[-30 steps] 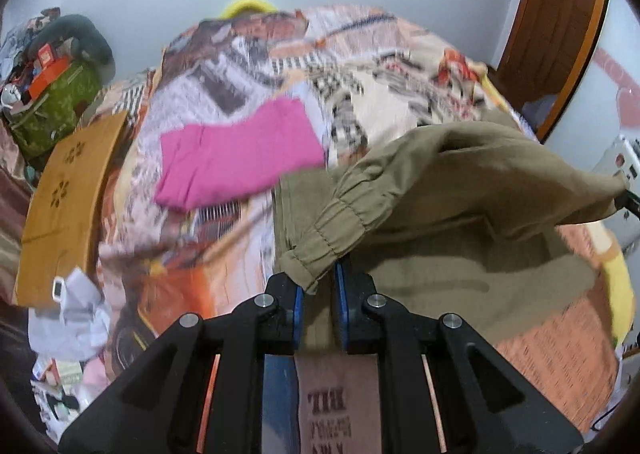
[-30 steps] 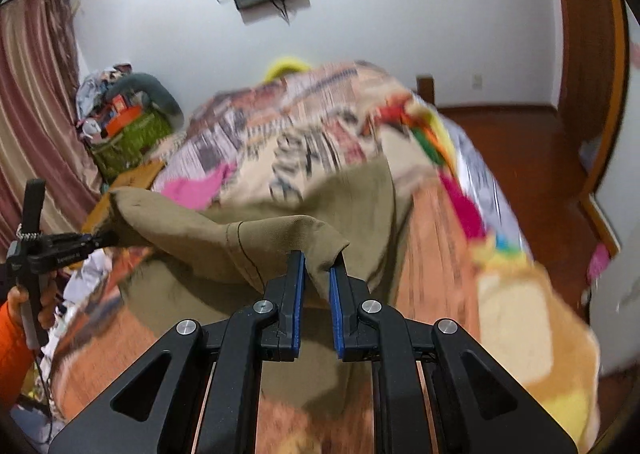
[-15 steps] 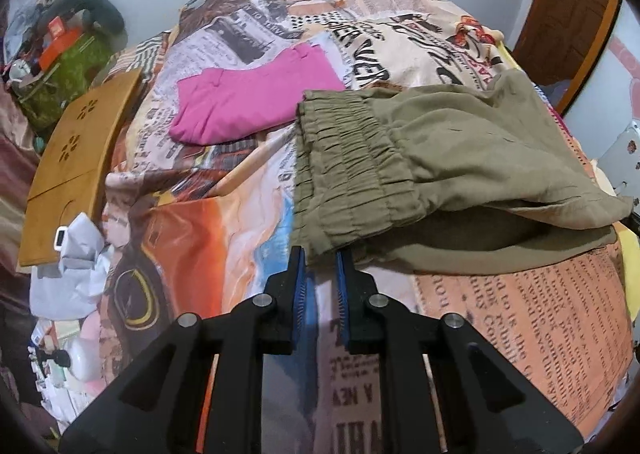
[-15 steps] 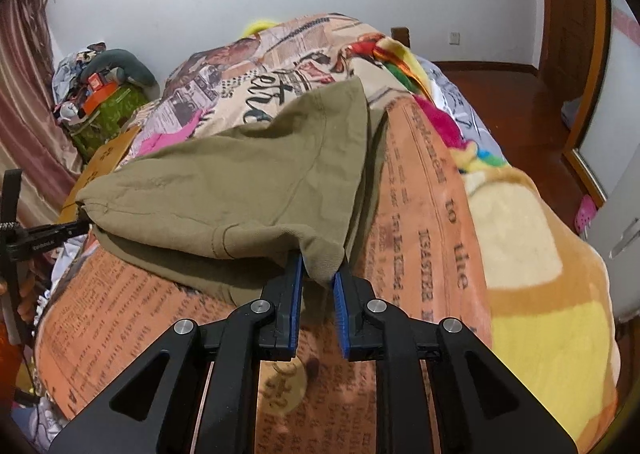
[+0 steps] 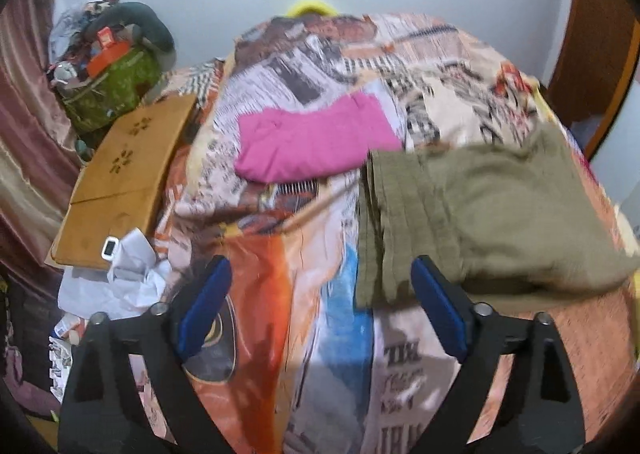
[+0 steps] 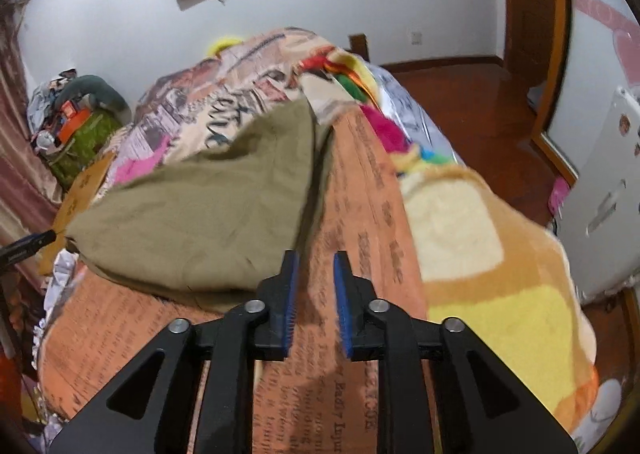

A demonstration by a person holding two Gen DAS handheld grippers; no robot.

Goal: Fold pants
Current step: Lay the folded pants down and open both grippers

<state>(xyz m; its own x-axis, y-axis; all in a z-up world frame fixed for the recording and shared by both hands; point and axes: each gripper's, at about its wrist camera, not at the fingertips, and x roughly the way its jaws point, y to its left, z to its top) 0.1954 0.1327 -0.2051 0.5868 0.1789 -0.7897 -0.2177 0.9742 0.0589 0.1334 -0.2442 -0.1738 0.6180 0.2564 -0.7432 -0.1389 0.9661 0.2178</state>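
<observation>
The olive-green pants [image 5: 492, 214] lie folded on the printed bedspread [image 5: 304, 334], elastic waistband toward the left. They also show in the right wrist view [image 6: 208, 214]. My left gripper [image 5: 320, 294] is wide open and empty, just in front of the waistband edge, its right pad near the cloth. My right gripper [image 6: 314, 286] is open a little and empty, just right of the pants' near corner. The tip of the left gripper [image 6: 28, 246] shows at the pants' far left end in the right wrist view.
A folded pink garment [image 5: 312, 142] lies behind the pants. A wooden board [image 5: 124, 178] and crumpled white paper [image 5: 120, 274] sit off the bed's left side, with a green bag [image 5: 108, 90] behind. A yellow-orange blanket [image 6: 480, 254] covers the bed's right part.
Both grippers laid the folded pants onto the bed, then opened and let go. The left gripper opened wide and drew back; the right opened slightly.
</observation>
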